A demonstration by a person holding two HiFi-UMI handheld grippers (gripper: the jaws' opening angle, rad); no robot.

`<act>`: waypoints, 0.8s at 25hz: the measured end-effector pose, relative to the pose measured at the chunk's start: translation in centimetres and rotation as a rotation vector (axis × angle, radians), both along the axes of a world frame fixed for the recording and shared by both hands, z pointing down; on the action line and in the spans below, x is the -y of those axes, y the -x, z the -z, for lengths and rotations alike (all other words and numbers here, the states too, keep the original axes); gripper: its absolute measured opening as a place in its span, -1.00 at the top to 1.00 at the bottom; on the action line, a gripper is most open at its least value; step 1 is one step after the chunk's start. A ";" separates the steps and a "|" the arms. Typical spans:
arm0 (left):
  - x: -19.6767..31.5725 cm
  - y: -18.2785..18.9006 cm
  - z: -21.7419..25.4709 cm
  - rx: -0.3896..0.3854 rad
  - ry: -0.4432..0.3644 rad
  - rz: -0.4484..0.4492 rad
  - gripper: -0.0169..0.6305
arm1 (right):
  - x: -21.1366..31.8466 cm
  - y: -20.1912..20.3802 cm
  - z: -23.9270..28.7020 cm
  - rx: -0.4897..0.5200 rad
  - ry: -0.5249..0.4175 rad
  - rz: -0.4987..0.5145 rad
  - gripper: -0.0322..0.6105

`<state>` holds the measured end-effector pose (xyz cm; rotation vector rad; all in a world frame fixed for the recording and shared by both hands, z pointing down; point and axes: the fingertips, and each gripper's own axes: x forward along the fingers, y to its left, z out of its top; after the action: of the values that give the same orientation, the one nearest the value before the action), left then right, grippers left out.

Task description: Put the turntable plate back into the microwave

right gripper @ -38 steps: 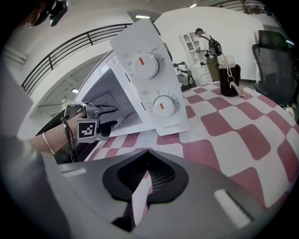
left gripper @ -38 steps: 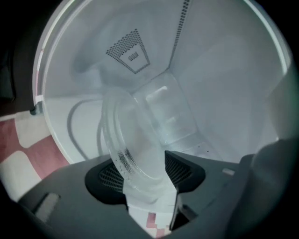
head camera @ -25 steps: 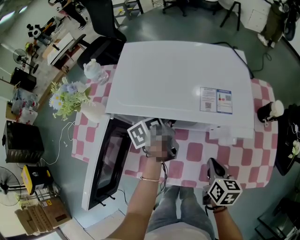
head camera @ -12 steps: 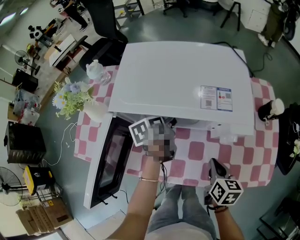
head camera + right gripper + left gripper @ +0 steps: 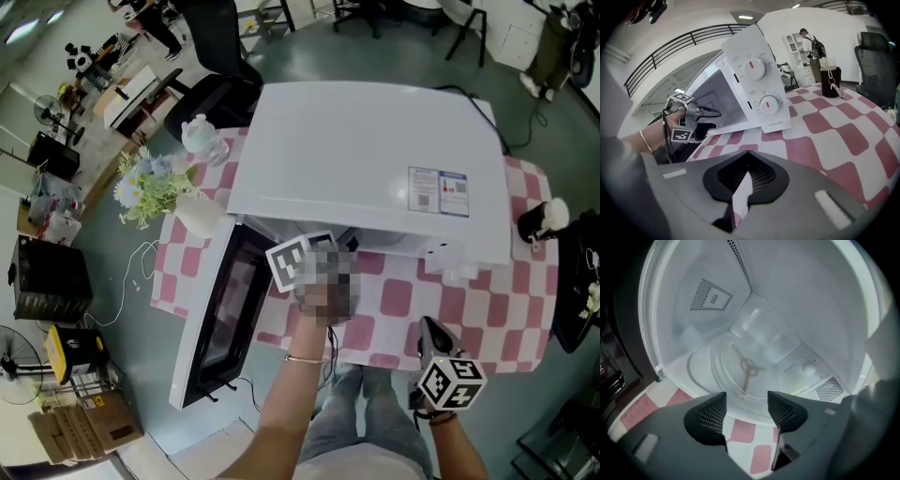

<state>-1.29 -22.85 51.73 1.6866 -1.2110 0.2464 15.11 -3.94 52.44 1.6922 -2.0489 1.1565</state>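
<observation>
The turntable plate [image 5: 754, 380] is seen lying on the floor of the microwave [image 5: 366, 159] cavity, with the three-armed drive hub visible through the glass near its middle. It is held by nothing. The left gripper [image 5: 746, 401] is kept at the mouth of the cavity, just short of the plate's near rim. Its jaws have just been opening and are now spread wide with nothing between them. This is judged to be the release, with the pads drawn clear of the rim so that the glass is left to settle under its own weight.

The door [image 5: 220, 319] is swung fully out to the left, so the opening is left free for the hand and gripper. The right gripper [image 5: 747, 157] is held low and well apart from the microwave, over the checked cloth on the counter [image 5: 478, 314]. Its jaws are pressed together on nothing, and only the cloth is seen through the slit beneath them. It is presumably parked there to stay out of the way while one hand does the work.

Whether the plate is properly seated on the hub cannot be told from here. The task appears almost finished, with only the withdrawal of the left gripper and perhaps the closing of the door left to be done.
</observation>
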 end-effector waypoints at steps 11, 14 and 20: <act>-0.9 0.3 2.5 0.001 -0.051 0.008 0.15 | -1.1 1.5 1.1 0.000 -0.021 0.040 0.87; -1.8 0.8 3.0 0.006 -0.056 0.015 0.15 | -1.3 1.7 1.5 -0.005 -0.028 0.047 0.87; -3.9 1.7 4.6 0.037 -0.093 0.011 0.15 | -1.5 2.4 2.6 -0.009 -0.050 0.070 0.87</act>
<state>-2.95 -18.91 47.11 1.7617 -1.2760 0.2190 12.68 -2.49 49.80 1.6304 -2.1306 1.0824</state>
